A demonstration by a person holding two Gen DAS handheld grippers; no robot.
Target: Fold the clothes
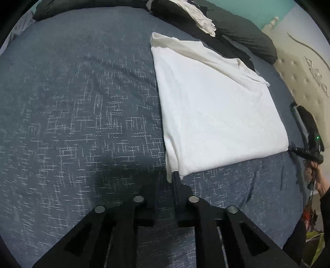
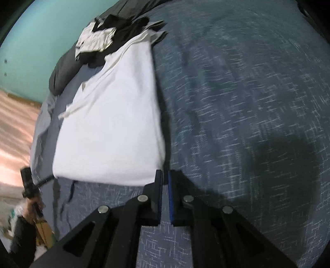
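Note:
A white garment (image 1: 216,113) (image 2: 111,123) lies folded into a long flat rectangle on the blue patterned bedspread (image 1: 82,103) (image 2: 247,103). My left gripper (image 1: 167,175) sits at its near left corner. The jaws stand a little apart, and a thin strip of the white corner hangs between the tips. My right gripper (image 2: 165,173) is at the near right corner with only a narrow slit between its blue pads. No cloth shows inside that slit. Each gripper also appears small in the other's view, the right gripper (image 1: 309,144) and the left gripper (image 2: 28,183).
A heap of dark clothes with a crumpled white piece (image 1: 202,18) (image 2: 97,39) lies beyond the garment's far end. A cream tufted headboard (image 1: 305,68) stands on one side. The bed's edge drops to a pinkish floor (image 2: 14,123). A person's hand (image 1: 321,183) grips the right tool.

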